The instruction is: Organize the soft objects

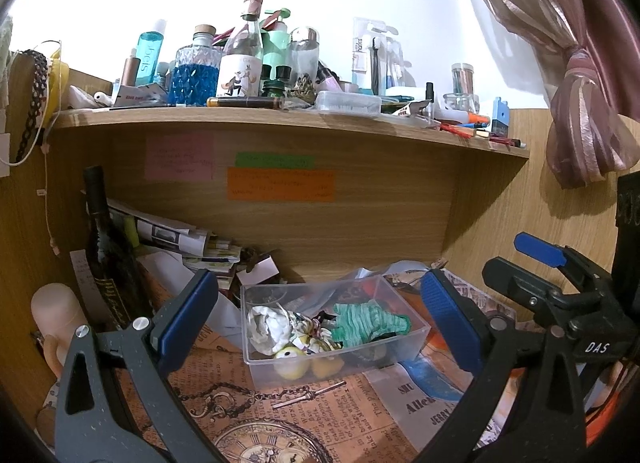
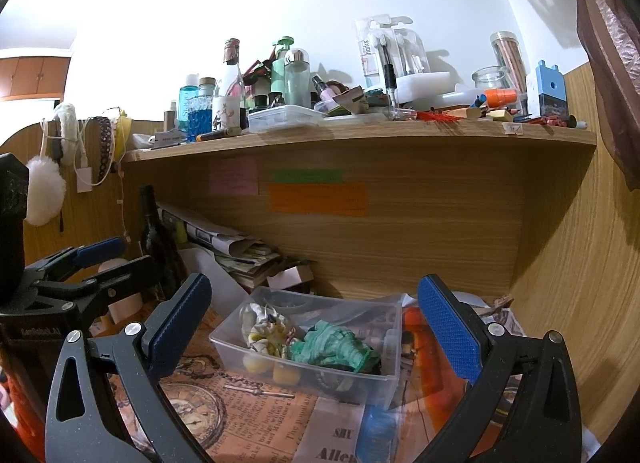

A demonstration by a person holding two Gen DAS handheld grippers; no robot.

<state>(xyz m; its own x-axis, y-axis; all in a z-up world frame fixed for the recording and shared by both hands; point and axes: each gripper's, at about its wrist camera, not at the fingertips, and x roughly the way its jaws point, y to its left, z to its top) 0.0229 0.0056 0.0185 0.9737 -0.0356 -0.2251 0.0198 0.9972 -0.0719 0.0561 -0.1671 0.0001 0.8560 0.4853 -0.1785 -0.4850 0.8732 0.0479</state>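
The green soft item (image 1: pixel 370 321) was found inside the clear bin (image 1: pixel 416 337) on the desk's papered surface, long axis running left to right. The left gripper (image 1: pixel 316 321) and right gripper (image 2: pixel 314 339) were both spread, empty, short of the bin; neither was judged clearly nearer.

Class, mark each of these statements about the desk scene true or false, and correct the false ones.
1. The green cloth lies inside the clear box. True.
2. The left gripper grips the green cloth. False: it is open and holds nothing.
3. The dark bottle stands on the upper shelf. False: it stands below the shelf, on the desk.
4. The right gripper is open. True.
5. Coloured notes are stuck under the shelf. True.
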